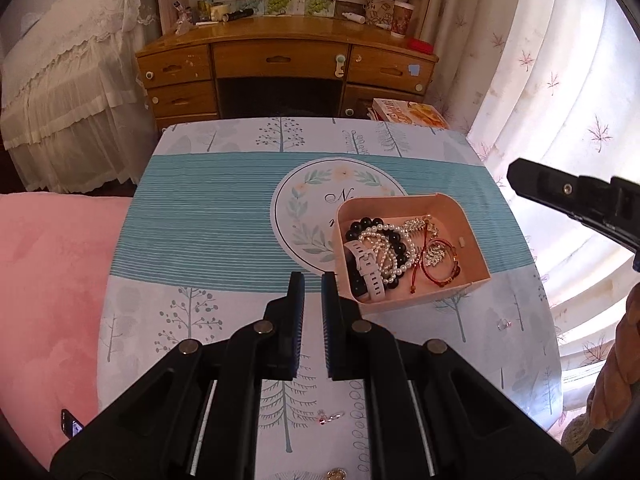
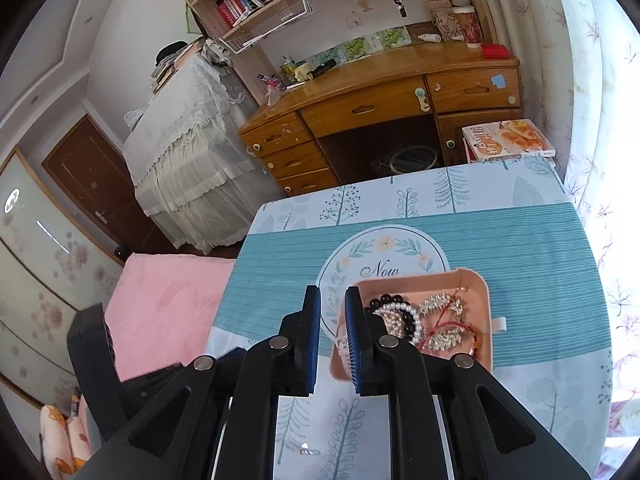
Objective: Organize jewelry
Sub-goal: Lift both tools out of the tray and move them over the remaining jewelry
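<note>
On the desk [image 1: 192, 208] the pink tray [image 1: 476, 240] already holds most jewelry; small loose pieces [image 1: 330, 418] lie near me. My left gripper [image 1: 312, 280] is clenched on nothing, my right gripper [image 2: 332, 292] barely parted, empty. I should open wide, descend squarely, pinch gently.
</note>
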